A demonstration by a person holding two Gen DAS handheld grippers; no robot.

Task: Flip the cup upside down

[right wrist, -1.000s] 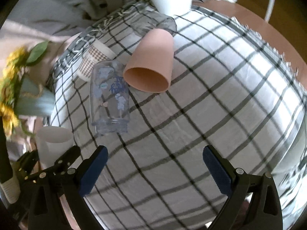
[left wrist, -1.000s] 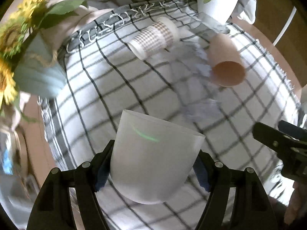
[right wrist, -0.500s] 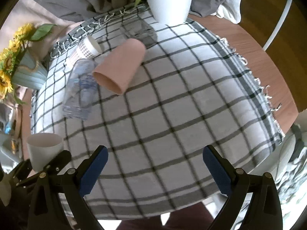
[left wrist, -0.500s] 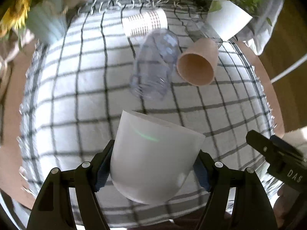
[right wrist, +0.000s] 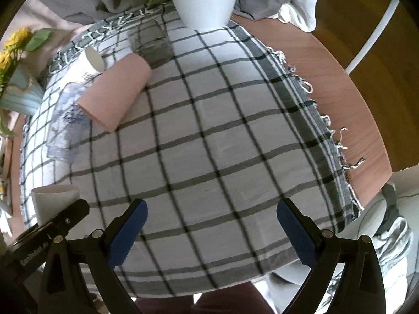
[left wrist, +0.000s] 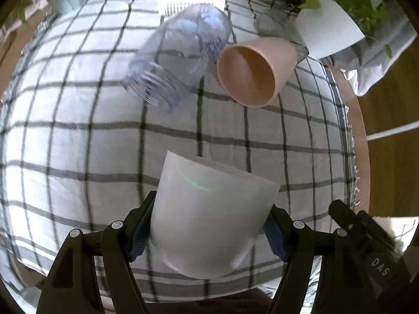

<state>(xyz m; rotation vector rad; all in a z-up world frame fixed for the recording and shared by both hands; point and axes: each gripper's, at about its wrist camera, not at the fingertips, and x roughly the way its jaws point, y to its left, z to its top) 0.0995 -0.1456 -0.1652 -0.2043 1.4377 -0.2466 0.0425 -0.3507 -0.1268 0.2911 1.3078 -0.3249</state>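
Two grippers | left gripper clamped on smooth white cup, held above checked cloth's near edge | right gripper spread, empty | pink cup, ribbed clear glass lying toward far edge.

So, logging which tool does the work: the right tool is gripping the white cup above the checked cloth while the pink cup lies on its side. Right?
Not quite: the left tool grips the white cup, as the left wrist view shows. The right tool is open and holds nothing. The pink cup does lie on its side on the checked cloth.
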